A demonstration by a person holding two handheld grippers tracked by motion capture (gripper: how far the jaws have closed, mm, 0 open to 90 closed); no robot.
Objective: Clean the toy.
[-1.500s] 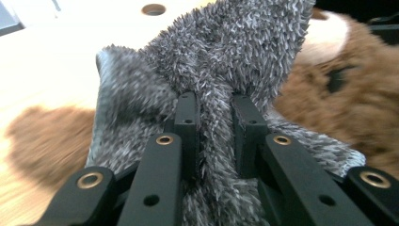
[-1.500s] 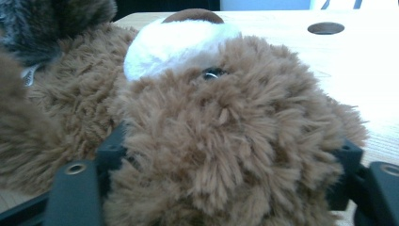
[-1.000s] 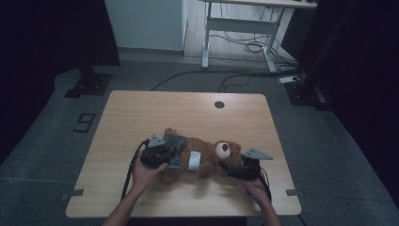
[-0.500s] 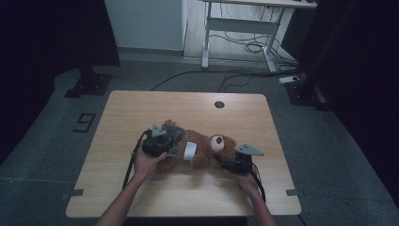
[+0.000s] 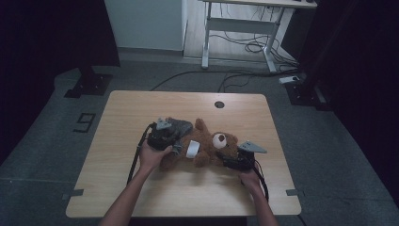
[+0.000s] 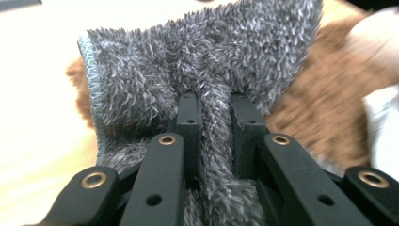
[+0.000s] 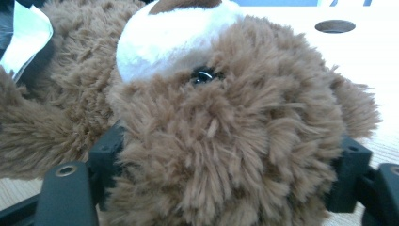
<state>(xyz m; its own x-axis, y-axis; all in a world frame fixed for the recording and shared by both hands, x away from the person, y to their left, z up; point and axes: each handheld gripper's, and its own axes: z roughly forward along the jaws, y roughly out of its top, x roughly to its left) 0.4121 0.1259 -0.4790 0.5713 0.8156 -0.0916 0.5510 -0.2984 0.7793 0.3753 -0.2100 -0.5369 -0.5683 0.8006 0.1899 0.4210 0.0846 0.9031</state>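
Note:
A brown teddy bear lies on its back in the middle of the wooden table, with a white tag on its belly. A grey fluffy cloth lies at the bear's left side. My left gripper is shut on a fold of that cloth, which runs up between the two jaws. My right gripper comes in from the right. The bear's head bulges between its jaws, which have just been opening and still press into the fur.
A round cable hole sits near the table's far edge. Behind the table stand a white desk frame and loose cables on the floor. Dark stands flank the table. Bare wood lies all around the bear.
Both hands and the bear have shifted a little left and away from the table's front edge. The grey cloth stays in the left jaws and the bear's head between the right ones.

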